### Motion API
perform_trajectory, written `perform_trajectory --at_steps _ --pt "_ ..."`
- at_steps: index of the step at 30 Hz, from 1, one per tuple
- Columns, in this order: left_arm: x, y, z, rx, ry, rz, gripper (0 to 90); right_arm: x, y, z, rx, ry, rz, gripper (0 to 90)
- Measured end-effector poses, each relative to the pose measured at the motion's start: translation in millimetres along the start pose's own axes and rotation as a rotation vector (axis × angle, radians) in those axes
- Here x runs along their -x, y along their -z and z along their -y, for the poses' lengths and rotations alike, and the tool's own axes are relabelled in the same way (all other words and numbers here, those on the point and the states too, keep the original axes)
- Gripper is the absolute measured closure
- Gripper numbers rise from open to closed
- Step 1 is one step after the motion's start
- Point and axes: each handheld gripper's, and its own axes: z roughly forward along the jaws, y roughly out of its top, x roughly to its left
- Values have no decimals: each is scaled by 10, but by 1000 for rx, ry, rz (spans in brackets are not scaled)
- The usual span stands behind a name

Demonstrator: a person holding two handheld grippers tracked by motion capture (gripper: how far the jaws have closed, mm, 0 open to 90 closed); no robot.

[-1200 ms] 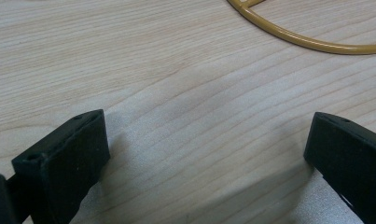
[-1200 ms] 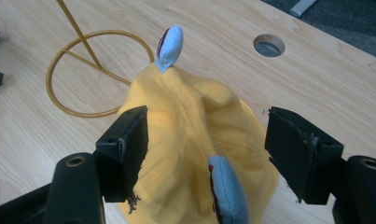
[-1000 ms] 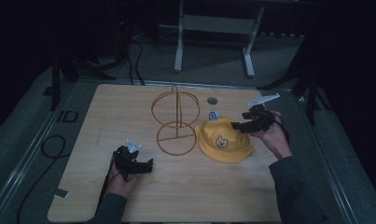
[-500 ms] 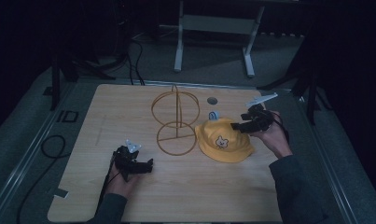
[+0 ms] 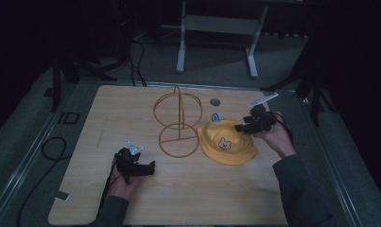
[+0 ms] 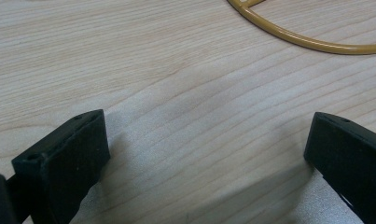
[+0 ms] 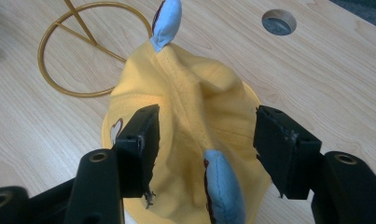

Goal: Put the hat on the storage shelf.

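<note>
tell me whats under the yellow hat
The yellow hat lies crown-up on the wooden table, its brim flat on the wood. Whatever is beneath the crown is covered by the fabric. The right gripper straddles its top, jaws open.

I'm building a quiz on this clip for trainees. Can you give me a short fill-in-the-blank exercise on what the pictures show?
1. The hat on the table is ____ in colour.
2. The right gripper has its jaws open on either side of the ____.
3. The face printed on the hat is a ____.
4. The left gripper has its jaws ____, with bare wood between them, near the wire stand.

Missing words: yellow; hat; bear; open
</note>
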Motion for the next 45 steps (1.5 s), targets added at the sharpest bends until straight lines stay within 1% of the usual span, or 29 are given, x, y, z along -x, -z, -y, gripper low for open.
perform_trajectory --at_steps 8,15,30,36,40,45 --pt "0 0 0 0 0 0 0 14 -32 -14 -30 4 -14 453" --pt "0 0 0 0 0 0 0 10 -61 -46 -58 12 -13 463" --pt "0 0 0 0 0 0 0 9 -126 -127 -98 27 -22 488" --pt "0 0 0 0 0 0 0 -1 -139 -153 -121 38 -32 529" --pt "1 0 0 1 1 0 0 -13 -149 -178 -138 52 -44 584" --pt "0 0 0 0 0 0 0 -28 -161 -208 -159 59 -56 624"
